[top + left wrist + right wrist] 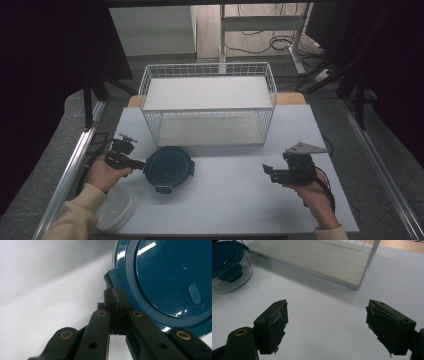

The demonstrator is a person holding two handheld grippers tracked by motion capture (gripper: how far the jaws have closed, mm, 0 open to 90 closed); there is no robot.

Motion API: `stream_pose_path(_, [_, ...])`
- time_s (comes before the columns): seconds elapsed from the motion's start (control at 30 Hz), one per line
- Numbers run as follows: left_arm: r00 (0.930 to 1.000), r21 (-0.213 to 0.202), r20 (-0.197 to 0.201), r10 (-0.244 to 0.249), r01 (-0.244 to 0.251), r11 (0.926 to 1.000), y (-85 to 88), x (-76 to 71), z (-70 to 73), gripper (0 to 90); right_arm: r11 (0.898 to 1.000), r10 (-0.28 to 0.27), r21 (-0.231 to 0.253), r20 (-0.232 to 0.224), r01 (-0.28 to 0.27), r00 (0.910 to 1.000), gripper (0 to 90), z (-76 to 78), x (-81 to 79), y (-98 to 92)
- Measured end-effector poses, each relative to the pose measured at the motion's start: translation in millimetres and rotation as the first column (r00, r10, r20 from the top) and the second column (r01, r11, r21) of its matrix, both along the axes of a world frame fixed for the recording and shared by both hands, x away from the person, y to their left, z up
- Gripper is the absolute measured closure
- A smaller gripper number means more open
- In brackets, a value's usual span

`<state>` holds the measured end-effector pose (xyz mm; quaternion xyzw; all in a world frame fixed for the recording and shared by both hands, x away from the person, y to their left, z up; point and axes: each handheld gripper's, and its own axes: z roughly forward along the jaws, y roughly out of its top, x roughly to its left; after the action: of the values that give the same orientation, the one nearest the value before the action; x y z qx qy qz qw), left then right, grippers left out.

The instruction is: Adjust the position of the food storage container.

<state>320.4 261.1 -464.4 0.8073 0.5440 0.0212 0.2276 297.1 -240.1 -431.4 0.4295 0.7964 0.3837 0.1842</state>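
Table point(225, 200) with a pale top carries a white wire rack point(209, 102) toward its far edge, two flat shelves inside it, one above the other. Nearer the left edge sits a round glass container point(168, 169) with a dark blue clip-on lid point(170, 277); in the right gripper view its clear wall shows under the lid, with one latch tab folded down the side. The left gripper point(134, 163) reaches in from the left, its jaws brought together on a latch tab at the left rim of the lid; in the left gripper view the two black jaws meet around that tab, the glossy lid with a small oval plug just beyond them. A translucent plastic tub point(116, 209) rests at the near left corner, close to the person's cream sleeve. The right gripper point(270, 172) is held over the table near the right edge, well apart from the container, and in the right gripper view its jaws stand wide apart with nothing between them, their pads wrapped in worn black tape.
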Motion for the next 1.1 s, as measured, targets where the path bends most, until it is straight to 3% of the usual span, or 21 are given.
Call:
stream_pose_path(0.27, [0.9998, -0.022, -0.006, -0.018, 0.018, 0.9996, -8.7, 0.8, -0.4, 90.0, 1.0, 0.0, 0.0, -0.002, 0.0, 1.0, 17.7, -0.5, 0.5, -0.3])
stream_pose_path(0.4, [0.9991, -0.047, -0.011, -0.042, 0.041, 0.9981, -18.9, 1.0, -0.7, 90.0, 1.0, -0.001, 0.0, -0.002, 0.001, 1.0, 17.7, -0.4, 0.4, -0.6])
stream_pose_path(0.63, [0.9957, -0.044, -0.006, -0.093, 0.092, 0.9948, -40.2, 3.1, 1.4, 90.0, 1.0, -0.002, -0.001, -0.003, 0.002, 1.0, 17.7, -0.8, 0.6, -0.6])
stream_pose_path(0.7, [0.9944, -0.068, -0.002, -0.106, 0.106, 0.9921, -40.0, 2.3, 3.9, 90.0, 1.0, -0.003, 0.0, -0.004, 0.003, 1.0, 17.7, -1.0, 0.5, -1.1])
stream_pose_path(0.97, [0.9934, -0.065, -0.008, -0.114, 0.114, 0.9914, -38.8, 2.7, 2.9, 89.9, 1.0, -0.004, 0.002, -0.003, 0.004, 1.0, 17.7, -0.6, 0.0, -2.2])
stream_pose_path(1.03, [0.9917, -0.08, -0.016, -0.128, 0.126, 0.9888, -37.1, 2.8, 3.9, 89.8, 1.0, -0.004, 0.002, -0.002, 0.004, 1.0, 17.7, -0.2, -0.2, -2.3])
stream_pose_path(1.07, [0.9918, -0.079, -0.004, -0.128, 0.127, 0.9888, -35.6, 1.7, 5.3, 89.5, 1.0, -0.007, 0.003, -0.001, 0.007, 1.0, 17.7, 0.2, -0.4, -3.0])
stream_pose_path(1.1, [0.9931, -0.058, 0.038, -0.111, 0.113, 0.9919, -29.0, -3.3, 11.1, 88.4, 1.0, -0.009, 0.002, 0.001, 0.009, 1.0, 17.7, 0.4, -0.5, -3.6])
